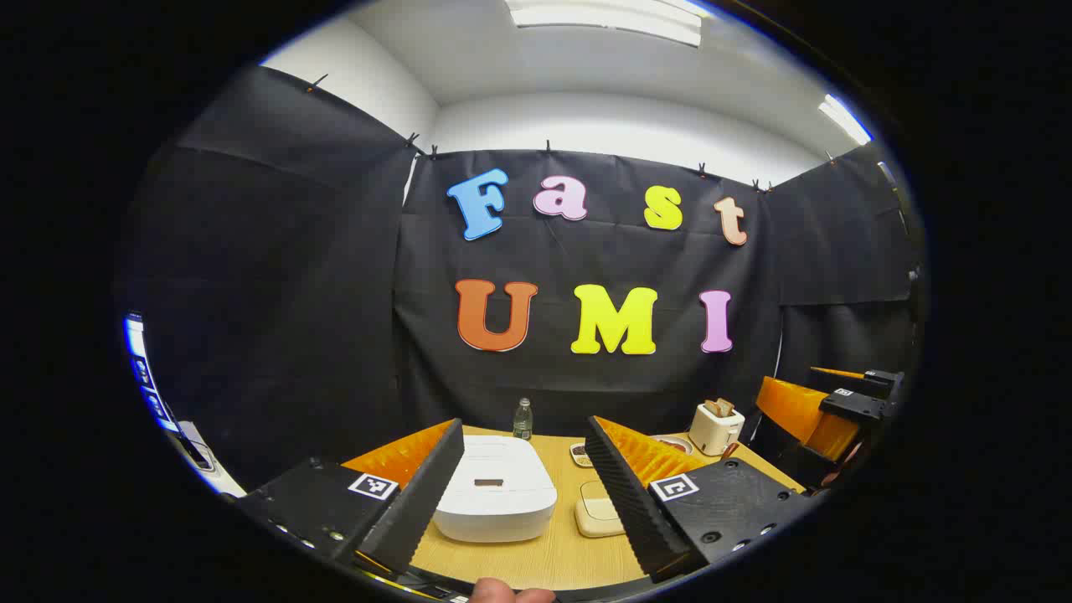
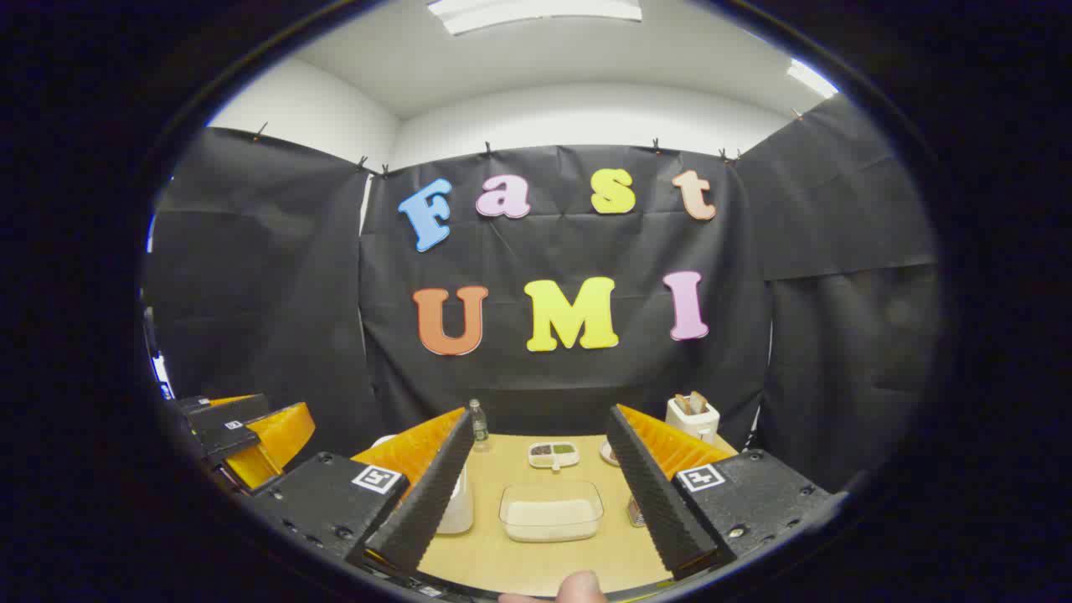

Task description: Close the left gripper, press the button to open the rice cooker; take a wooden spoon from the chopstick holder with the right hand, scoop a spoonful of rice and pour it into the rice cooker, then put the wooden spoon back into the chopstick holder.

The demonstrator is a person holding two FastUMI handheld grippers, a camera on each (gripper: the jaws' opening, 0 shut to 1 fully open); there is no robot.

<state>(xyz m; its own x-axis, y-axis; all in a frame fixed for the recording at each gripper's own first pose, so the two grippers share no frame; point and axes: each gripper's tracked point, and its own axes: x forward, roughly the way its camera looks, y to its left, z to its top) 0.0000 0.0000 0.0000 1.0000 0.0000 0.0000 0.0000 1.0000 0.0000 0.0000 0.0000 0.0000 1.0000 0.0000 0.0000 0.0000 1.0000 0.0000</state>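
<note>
Left claw stands wide open, empty, above the closed rice cooker on the tabletop. Pressing with spread fingers probably misses the button; close first. Right claw likewise open, empty.

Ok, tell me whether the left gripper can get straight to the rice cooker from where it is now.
Probably yes. In the left gripper view the left gripper is open and the white rice cooker, lid down, sits on the table directly ahead between its fingers, with nothing visible between them.

Bare table lies before the shut rice cooker.
</note>
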